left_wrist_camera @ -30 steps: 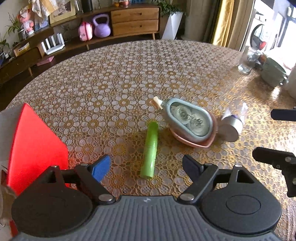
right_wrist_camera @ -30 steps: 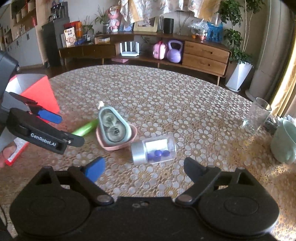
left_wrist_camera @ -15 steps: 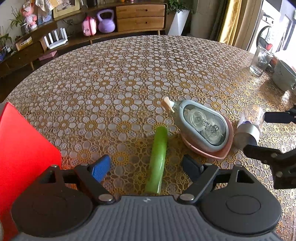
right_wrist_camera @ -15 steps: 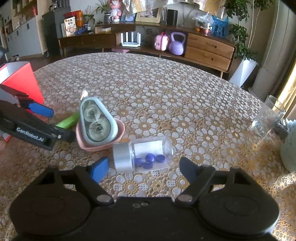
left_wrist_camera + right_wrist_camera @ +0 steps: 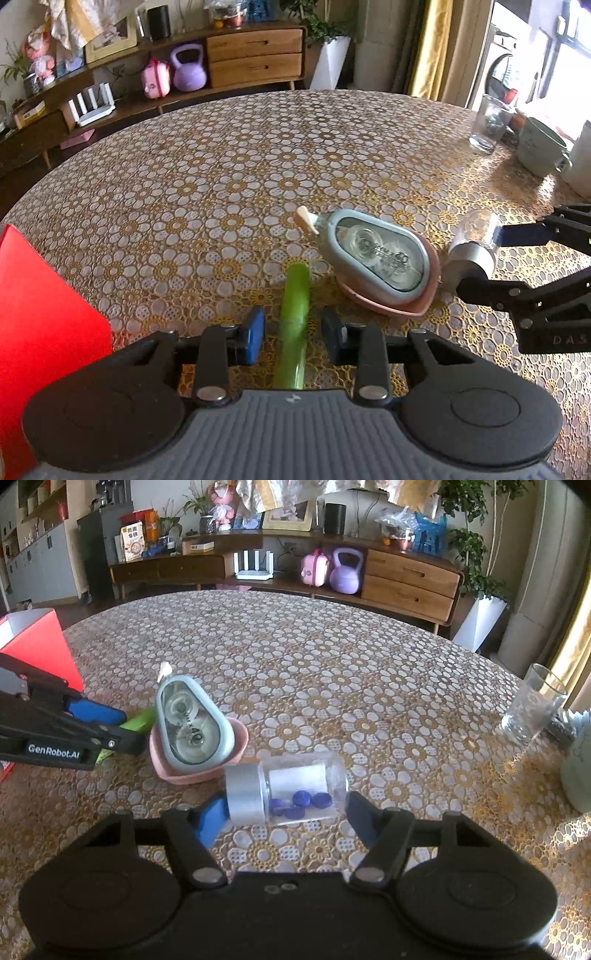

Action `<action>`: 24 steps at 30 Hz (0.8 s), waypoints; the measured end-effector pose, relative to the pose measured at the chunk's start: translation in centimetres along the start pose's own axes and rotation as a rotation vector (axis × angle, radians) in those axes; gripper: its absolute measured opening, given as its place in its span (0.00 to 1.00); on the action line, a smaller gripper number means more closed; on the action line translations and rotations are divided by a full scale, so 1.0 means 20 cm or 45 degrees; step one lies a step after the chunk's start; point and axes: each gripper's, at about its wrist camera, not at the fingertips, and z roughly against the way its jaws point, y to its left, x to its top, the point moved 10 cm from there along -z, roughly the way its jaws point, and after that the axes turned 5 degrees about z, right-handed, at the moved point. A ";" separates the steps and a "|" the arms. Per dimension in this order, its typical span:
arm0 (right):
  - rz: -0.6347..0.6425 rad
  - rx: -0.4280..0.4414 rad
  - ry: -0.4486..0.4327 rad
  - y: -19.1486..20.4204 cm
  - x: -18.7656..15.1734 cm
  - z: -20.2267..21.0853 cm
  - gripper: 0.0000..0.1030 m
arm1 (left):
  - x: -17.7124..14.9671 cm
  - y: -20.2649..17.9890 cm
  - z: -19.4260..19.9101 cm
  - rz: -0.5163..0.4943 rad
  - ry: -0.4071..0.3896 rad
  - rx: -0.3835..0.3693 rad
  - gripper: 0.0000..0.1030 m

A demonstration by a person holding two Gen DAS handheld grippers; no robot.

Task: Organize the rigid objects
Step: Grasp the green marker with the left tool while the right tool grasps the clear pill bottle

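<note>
Straddling the green tube [image 5: 294, 317], the left tongs [image 5: 293, 334] sit open — the right tongs [image 5: 282, 821] open around the little jar [image 5: 286, 788].

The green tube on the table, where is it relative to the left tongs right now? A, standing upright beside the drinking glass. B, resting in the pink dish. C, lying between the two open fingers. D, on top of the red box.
C: the green tube lies on the tablecloth between the fingers of the left tongs, with a gap showing on each side.
</note>
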 end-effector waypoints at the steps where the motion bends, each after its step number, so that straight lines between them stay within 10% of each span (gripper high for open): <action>1: -0.009 -0.004 -0.005 0.00 0.00 0.01 0.67 | 0.00 -0.01 0.01 -0.005 -0.008 -0.008 0.24; 24: -0.170 0.005 -0.011 0.19 -0.10 0.44 0.66 | -0.11 0.00 0.32 0.073 -0.026 -0.087 0.16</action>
